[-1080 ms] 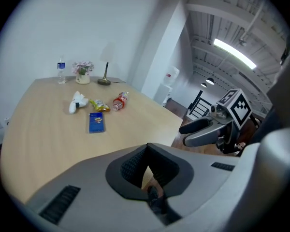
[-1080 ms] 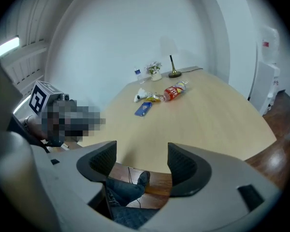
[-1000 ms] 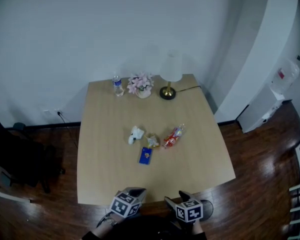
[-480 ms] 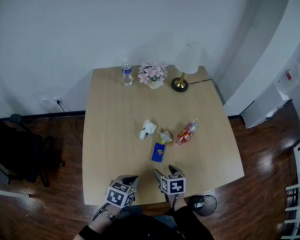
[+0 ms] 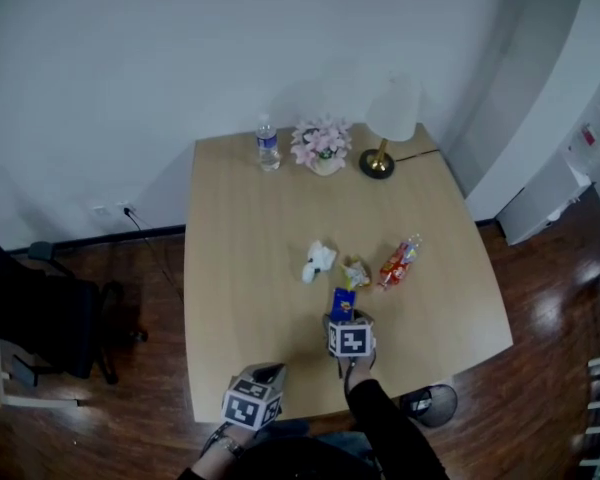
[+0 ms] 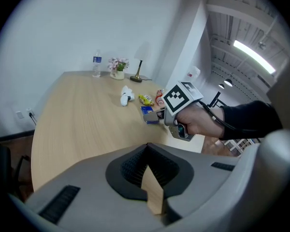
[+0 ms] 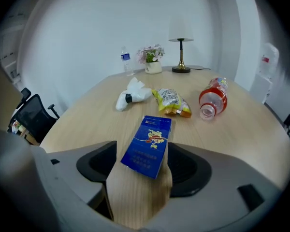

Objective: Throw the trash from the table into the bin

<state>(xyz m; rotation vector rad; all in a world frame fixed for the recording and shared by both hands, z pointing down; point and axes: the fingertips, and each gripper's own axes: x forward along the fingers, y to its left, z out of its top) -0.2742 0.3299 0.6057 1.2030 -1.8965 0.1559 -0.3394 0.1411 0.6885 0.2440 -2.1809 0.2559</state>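
table (image 5: 240,268): pale wood grain
packet (image 7: 148,151): blue, yellow-and-red print
wrapper (image 7: 171,102): yellow
bottle (image 7: 213,98): red, clear
tissue (image 7: 132,93): white
flowers (image 5: 322,143): pink
lamp (image 5: 390,118): white shade, brass base
floor (image 5: 540,298): dark brown

A pale wooden table (image 5: 240,238) fills the middle of the frame. Along its top edge stand a water bottle (image 5: 268,144), potted flowers (image 5: 323,148) and a lamp (image 5: 388,128). At centre lie a tissue (image 5: 319,260), a wrapper (image 5: 356,272), a red bottle (image 5: 399,263) and, just below them, a blue box (image 5: 342,303).

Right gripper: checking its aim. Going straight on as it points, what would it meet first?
Most likely the blue packet, lying flat on the table between the open tongs of the right gripper; depth is hard to judge.
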